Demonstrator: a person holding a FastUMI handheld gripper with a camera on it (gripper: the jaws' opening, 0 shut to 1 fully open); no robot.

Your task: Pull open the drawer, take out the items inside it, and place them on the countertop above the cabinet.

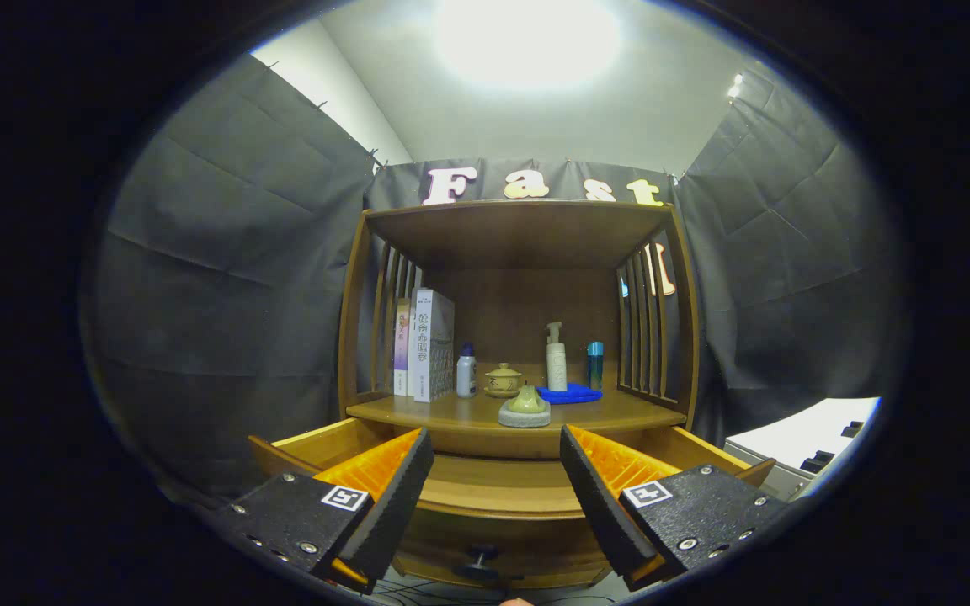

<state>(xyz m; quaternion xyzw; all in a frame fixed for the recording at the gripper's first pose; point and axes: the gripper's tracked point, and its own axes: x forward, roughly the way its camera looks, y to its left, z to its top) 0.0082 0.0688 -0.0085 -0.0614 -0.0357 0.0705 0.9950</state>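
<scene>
From the gripper view, the drawer's [502, 492] inside is hard to judge: the two fingers [397, 497] cover its left and right parts, and the stretch of floor showing between them is bare wood, so I cannot tell whether anything lies in the covered corners. The knob [478, 560] sits low on the drawer's front, dark and partly cut off beside the left finger. The gripper [498, 497] is spread wide with nothing between its black pads, hanging just above the drawer. The drawer is pulled out from the cabinet [519, 295], its pale wooden side walls angling out past both fingers. Just beyond the drawer is the countertop [460, 412], and at its front edge, straight ahead between the fingers, rests a small green piece on a grey round base [524, 406]. Behind that stand a yellow lidded pot [503, 380], a white pump bottle [556, 360] on a blue cloth [570, 393], and a teal can [594, 364] toward the slatted right side. Left of the pot is a small white bottle [466, 372], then upright books [428, 345] against the left slats. The books' spines are too small to make out.
</scene>
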